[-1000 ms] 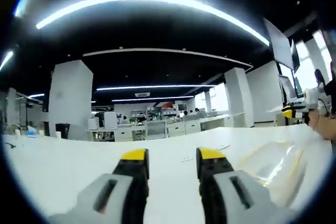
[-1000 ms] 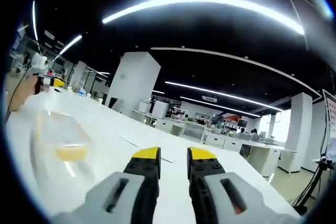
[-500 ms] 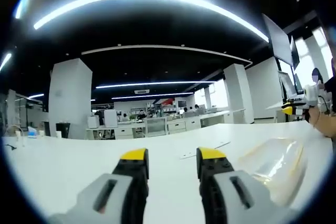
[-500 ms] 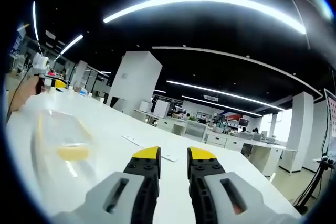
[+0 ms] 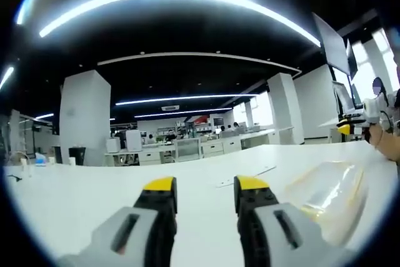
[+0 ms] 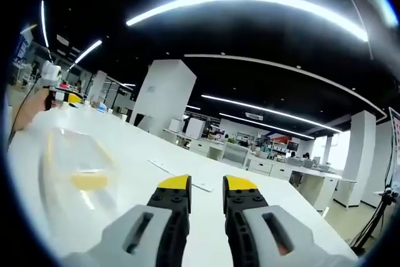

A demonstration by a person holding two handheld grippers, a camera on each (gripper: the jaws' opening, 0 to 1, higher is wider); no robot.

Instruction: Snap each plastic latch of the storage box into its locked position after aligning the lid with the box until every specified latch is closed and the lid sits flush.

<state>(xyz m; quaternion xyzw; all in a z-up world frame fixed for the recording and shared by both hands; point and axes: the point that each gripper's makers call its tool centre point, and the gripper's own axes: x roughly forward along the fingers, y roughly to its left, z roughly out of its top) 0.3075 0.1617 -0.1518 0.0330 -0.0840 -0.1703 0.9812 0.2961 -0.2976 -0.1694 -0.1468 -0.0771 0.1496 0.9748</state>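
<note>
In the left gripper view, the left gripper (image 5: 205, 192) rises from 6 o'clock with its two yellow-tipped jaws standing apart and nothing between them, so it is released. It hangs above a white table (image 5: 75, 198) without touching any object. The storage box (image 5: 331, 195), of clear plastic with a yellow tint along its edge, lies on the table at about 4 o'clock, just beside the right jaw but apart from it. Whether its lid is aligned or its latches are closed cannot be told, because the box is blurred and seen from a low angle. At 3 o'clock, beyond the box, the right gripper (image 5: 353, 123) shows small, with a yellow tip, held by a hand (image 5: 384, 145).

In the right gripper view, the right gripper (image 6: 206, 193) rises from 6 o'clock, its jaws also parted with an empty gap, released too. The storage box (image 6: 78, 176) lies at about 8 o'clock on the white table (image 6: 269, 211), near the left jaw and not touching it; a yellow patch shows through its clear wall. A flat thin strip (image 6: 178, 176) lies on the table just beyond the jaw tips, at about 12 o'clock from them. At 10 o'clock the left gripper (image 6: 59, 95) shows far off, held by a hand (image 6: 28, 114)
</note>
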